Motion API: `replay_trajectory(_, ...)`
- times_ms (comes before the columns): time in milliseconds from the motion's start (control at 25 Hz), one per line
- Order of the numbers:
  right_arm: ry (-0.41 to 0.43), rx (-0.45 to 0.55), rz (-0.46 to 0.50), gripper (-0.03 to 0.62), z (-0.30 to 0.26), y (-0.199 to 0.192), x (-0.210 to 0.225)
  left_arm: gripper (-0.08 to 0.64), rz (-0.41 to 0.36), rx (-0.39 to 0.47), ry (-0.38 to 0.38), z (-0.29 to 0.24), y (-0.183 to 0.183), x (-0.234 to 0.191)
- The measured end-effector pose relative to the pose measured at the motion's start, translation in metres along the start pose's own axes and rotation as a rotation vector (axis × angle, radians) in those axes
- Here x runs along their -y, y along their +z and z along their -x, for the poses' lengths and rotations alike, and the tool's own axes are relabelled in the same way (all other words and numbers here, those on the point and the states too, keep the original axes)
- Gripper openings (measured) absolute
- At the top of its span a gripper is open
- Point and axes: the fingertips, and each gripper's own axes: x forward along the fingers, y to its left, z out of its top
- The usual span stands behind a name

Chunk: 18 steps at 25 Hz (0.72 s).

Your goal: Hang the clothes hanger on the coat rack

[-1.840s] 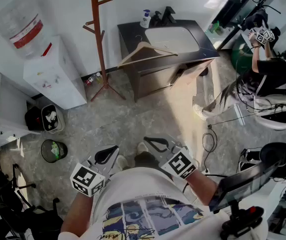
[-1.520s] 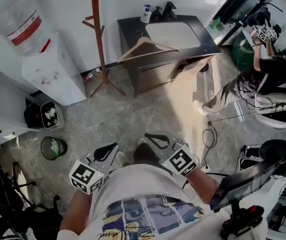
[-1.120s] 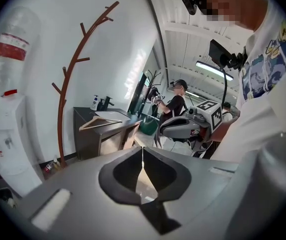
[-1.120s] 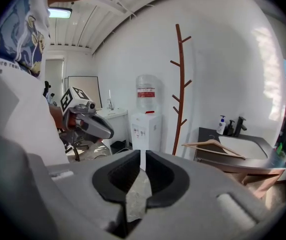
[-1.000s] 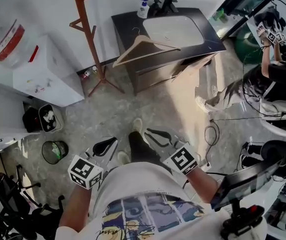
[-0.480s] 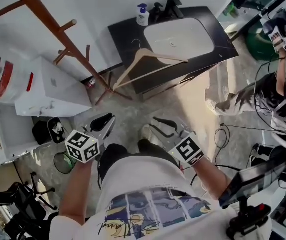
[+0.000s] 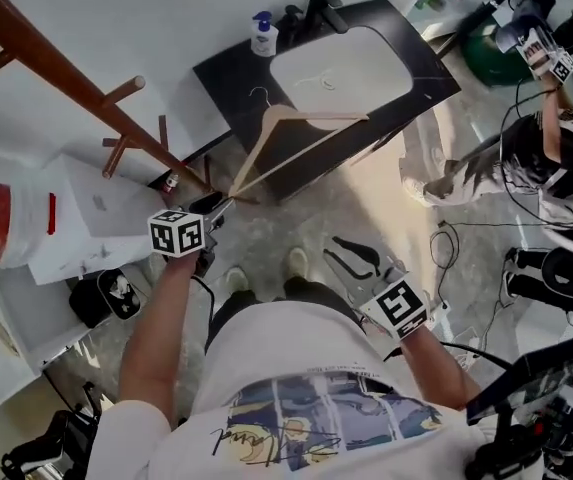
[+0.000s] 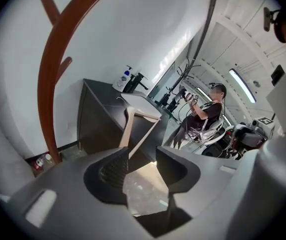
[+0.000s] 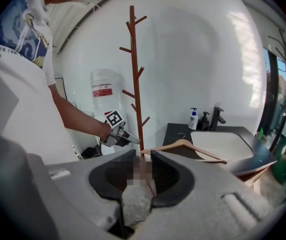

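A wooden clothes hanger [image 7: 301, 128] lies on the black sink cabinet [image 7: 228, 76], its long arm sticking out past the cabinet's front-left edge. My left gripper [image 7: 221, 206] reaches toward that low end; its jaws are opening and the hanger [image 8: 128, 129] stands just ahead of them, with nothing pressed between the pads. The red-brown coat rack [image 7: 51, 58] rises at the left, close beside the left gripper [image 9: 127, 137]. My right gripper [image 7: 338, 252] hangs back near my body, open and empty. Its own view shows the coat rack [image 9: 135, 69] and the hanger [image 9: 187, 146] beyond its jaws.
A water dispenser with its bottle [image 7: 11, 218] and dark waste bins [image 7: 106, 293] stand left of the rack. A soap bottle [image 7: 261, 33] and faucet [image 7: 316, 8] sit by the white basin. A seated person [image 7: 556, 158] and floor cables [image 7: 456, 243] are at the right.
I have stepped closer to the cabinet. My left gripper swung forward and down to the hanger's overhanging end and its jaws spread. My right gripper shifted slightly right.
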Motion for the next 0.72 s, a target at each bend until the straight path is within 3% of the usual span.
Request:
replay_trajectory(160, -0.059, -0.04, -0.047, 0.094, 0.01, -0.001, -0.002, 0.223, 0.104, -0.029, -0.062, -0.035, 0.003, -0.02)
replay_trajectory(440, -0.154, -0.104, -0.124, 0.091, 0.019, -0.017, -0.021, 0.305, 0.387, -0.011, -0.242, -0.081, -0.008, -0.029)
replay_trajectory(560, -0.18, -0.139, -0.131, 0.091, 0.02, -0.025, -0.029, 0.305, 0.512, 0.037, -0.32, -0.094, -0.01, -0.032)
replay_trajectory(720, -0.199, -0.171, -0.129, 0.091, 0.026, -0.031, -0.028, 0.244, 0.649, 0.091, -0.387, -0.104, -0.009, -0.029)
